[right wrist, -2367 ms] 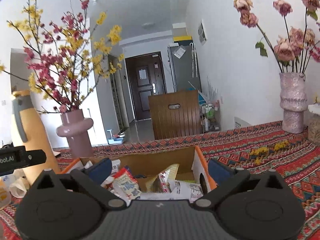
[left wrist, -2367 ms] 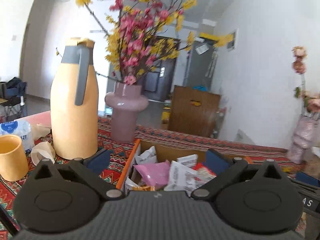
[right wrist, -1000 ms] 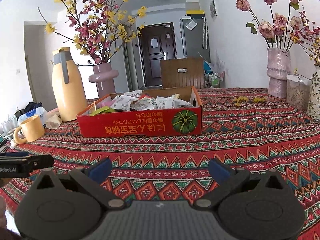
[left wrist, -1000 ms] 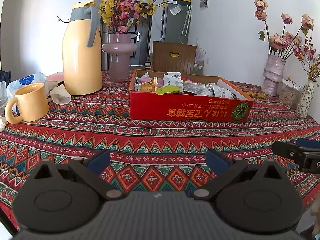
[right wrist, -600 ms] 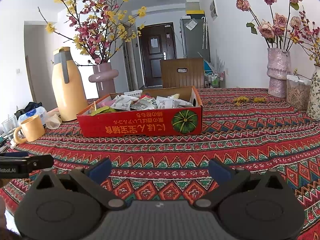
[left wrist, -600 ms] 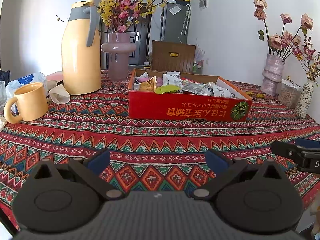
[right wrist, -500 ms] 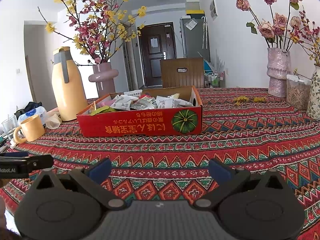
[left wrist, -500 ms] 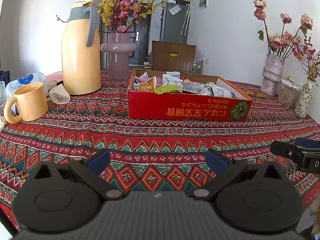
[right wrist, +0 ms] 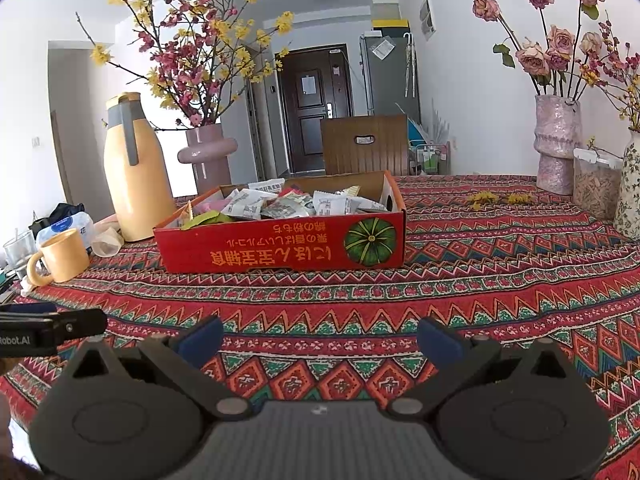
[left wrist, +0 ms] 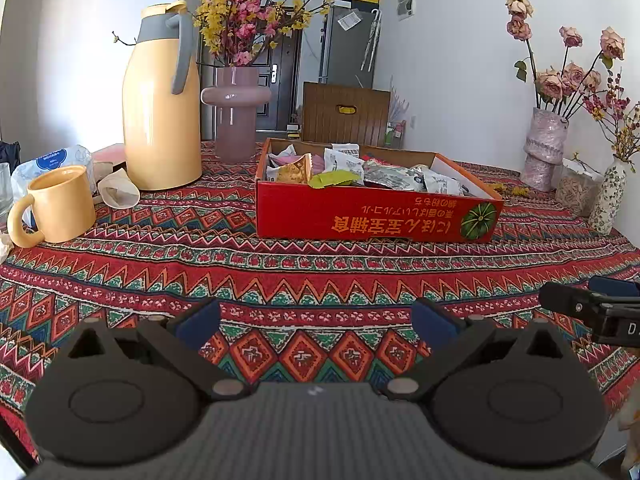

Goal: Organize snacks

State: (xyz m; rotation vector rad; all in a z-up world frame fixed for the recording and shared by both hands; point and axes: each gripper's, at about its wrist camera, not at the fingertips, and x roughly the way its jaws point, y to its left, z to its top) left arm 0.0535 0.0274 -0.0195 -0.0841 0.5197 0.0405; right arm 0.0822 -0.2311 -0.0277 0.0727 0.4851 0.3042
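A red cardboard box point(left wrist: 372, 216) point(right wrist: 280, 246) with a green pumpkin picture stands mid-table, filled with several snack packets point(left wrist: 344, 170) point(right wrist: 280, 202), white, green and pink. My left gripper point(left wrist: 316, 322) hovers open over the patterned tablecloth near the table's front edge, well short of the box, nothing between its fingers. My right gripper point(right wrist: 320, 338) is likewise open and empty, at the same distance from the box. Each gripper shows at the edge of the other's view.
A yellow thermos jug point(left wrist: 162, 100) and a mauve vase of blossoms point(left wrist: 236, 116) stand left of the box, a yellow mug point(left wrist: 60, 204) nearer. Right side: a pink vase of dried roses point(right wrist: 558, 148), a clear container point(right wrist: 596, 184), a patterned vase point(left wrist: 610, 196).
Both grippers pulled back from directly over the box to the front of the table 2.4 s ago; over the last second nothing has visibly moved.
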